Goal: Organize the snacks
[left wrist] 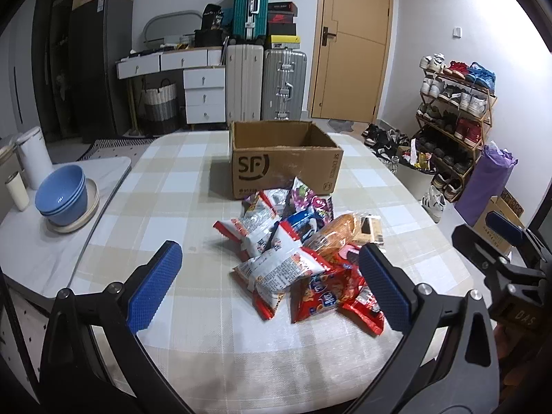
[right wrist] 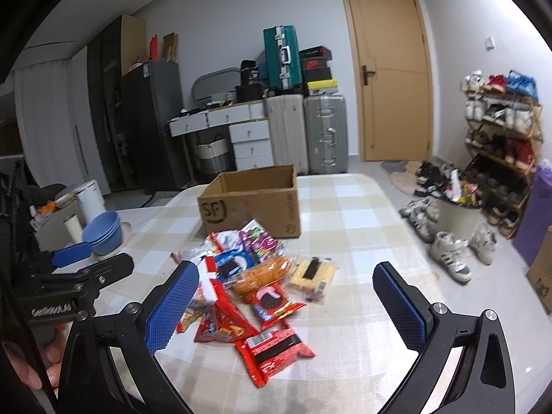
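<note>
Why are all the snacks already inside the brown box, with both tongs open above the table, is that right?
Not quite. The snacks are not in the brown box; they lie in a pile on the checked table in front of it, and the left wrist view shows no snack in the part of the box it can see. The rest is right: the left tongs and right tongs are both open.

Snacks lie heaped on the table, just before the box; bowls sit far left; suitcases stand behind.
</note>
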### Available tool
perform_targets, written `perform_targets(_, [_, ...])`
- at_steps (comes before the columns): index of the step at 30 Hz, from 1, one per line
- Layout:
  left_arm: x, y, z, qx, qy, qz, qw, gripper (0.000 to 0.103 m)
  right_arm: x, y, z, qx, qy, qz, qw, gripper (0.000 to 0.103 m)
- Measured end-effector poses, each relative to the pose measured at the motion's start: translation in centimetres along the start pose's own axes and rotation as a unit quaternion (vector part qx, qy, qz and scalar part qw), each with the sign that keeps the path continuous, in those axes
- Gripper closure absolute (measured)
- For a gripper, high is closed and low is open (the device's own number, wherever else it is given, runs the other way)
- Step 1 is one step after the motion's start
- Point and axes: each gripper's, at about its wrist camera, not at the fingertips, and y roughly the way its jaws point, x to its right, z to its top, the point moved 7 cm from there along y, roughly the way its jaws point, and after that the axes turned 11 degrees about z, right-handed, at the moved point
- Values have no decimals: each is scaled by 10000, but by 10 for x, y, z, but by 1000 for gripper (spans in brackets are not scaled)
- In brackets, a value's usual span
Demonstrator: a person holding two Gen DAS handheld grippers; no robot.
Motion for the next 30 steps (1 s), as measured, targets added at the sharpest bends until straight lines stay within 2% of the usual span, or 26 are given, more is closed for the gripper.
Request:
perform_targets(5, [-10, 25, -6, -170, -80, -237, 9995, 1, -3, 30, -24, -388, 265, 794, 9957, 0])
perform_targets(10, [-22, 59, -13, -326, -65, -296, 9990, 1, -15, 68, -47, -898, 107, 1105, 9898, 0])
perform_targets(14, [-30, 94, -24, -657, -136, -452, 9967, 1, -27, 101, -60, -1296, -125, 1333, 9825, 4])
perform_targets(16, [-32, 109, -30, -786, -174, -546, 9953, 1, -29, 115, -66, -1474, -190, 1406, 9789, 15])
perform_targets(23, [-33, 145, -45, -989, -118, -624, 9931, 1, -30, 152, -87, -2073, -138, 1562, 9656, 39])
perform_targets(24, [-32, 150, -47, -1014, -110, -624, 9928, 1, -30, 154, -88, -2147, -121, 1587, 9636, 44])
perform_targets(30, [-29, 163, -53, -1178, -171, -685, 9905, 1, -34, 164, -95, -2318, -96, 1746, 9569, 56])
